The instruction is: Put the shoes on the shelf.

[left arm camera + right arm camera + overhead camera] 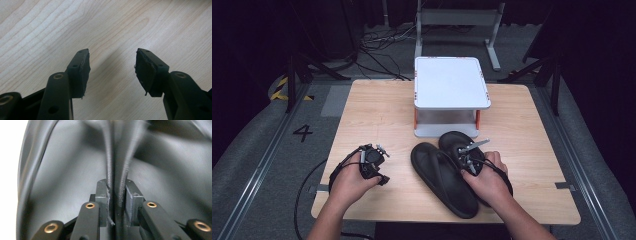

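Now we pinch the right flip-flop's straps [116,170] in right gripper [116,202] | left gripper [112,67] spread, idle | both flip-flops on table [377,115], rack [451,82] unfilled.

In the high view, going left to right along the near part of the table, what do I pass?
Left gripper → left flip-flop → right gripper, closed on the second flip-flop's strap.

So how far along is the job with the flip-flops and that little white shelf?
Done so far: nothing is on the white shelf; both black flip-flops lie on the table. In hand: the right hand-held gripper is clamped on the straps of the right flip-flop. The left hand-held gripper is open over bare wood. Left: probably lifting this one, then the left flip-flop.
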Demonstrator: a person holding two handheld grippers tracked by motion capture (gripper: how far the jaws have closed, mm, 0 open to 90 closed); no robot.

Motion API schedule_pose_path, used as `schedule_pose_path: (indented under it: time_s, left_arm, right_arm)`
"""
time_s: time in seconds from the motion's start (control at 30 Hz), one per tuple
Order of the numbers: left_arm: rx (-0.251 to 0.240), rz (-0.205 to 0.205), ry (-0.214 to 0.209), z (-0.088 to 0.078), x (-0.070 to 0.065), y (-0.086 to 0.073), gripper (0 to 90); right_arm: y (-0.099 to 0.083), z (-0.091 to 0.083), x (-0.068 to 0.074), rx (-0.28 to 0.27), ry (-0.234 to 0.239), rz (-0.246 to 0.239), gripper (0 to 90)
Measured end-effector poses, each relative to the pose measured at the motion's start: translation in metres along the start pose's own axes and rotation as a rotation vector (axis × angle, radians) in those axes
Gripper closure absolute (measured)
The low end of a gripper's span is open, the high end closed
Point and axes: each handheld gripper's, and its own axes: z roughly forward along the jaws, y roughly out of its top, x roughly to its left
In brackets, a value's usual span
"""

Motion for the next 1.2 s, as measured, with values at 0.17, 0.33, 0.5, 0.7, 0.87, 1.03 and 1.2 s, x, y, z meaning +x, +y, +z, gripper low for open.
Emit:
schedule_pose_path:
  time_s: [0.17,0.33,0.5,0.7,0.87,1.03,1.2]
  left_arm:
    - [0.0,0.002,0.001,0.0,0.001,0.001,46.3]
    - [-0.002,-0.003,0.0,-0.001,0.002,0.0,46.4]
    - [-0.001,-0.001,0.0,0.0,0.002,0.0,46.5]
    - [-0.001,-0.004,-0.002,0.0,0.003,0.0,46.5]
    - [-0.003,-0.009,-0.007,0.0,0.003,-0.001,46.6]
    - [-0.003,-0.008,-0.005,0.0,0.005,-0.001,46.6]
    - [-0.007,-0.004,-0.005,-0.001,0.005,-0.002,46.6]
  right_arm:
    - [0.004,-0.005,-0.002,-0.013,0.005,0.025,76.4]
    - [0.017,-0.017,-0.01,-0.06,0.001,0.05,76.3]
    - [0.028,-0.023,-0.016,-0.104,-0.013,0.084,76.2]
    - [0.048,-0.025,-0.026,-0.136,-0.037,0.141,76.2]
    - [0.065,-0.022,-0.033,-0.162,-0.047,0.189,76.2]
    - [0.08,-0.016,-0.04,-0.17,-0.076,0.217,76.2]
    - [0.092,-0.009,-0.045,-0.179,-0.125,0.226,76.1]
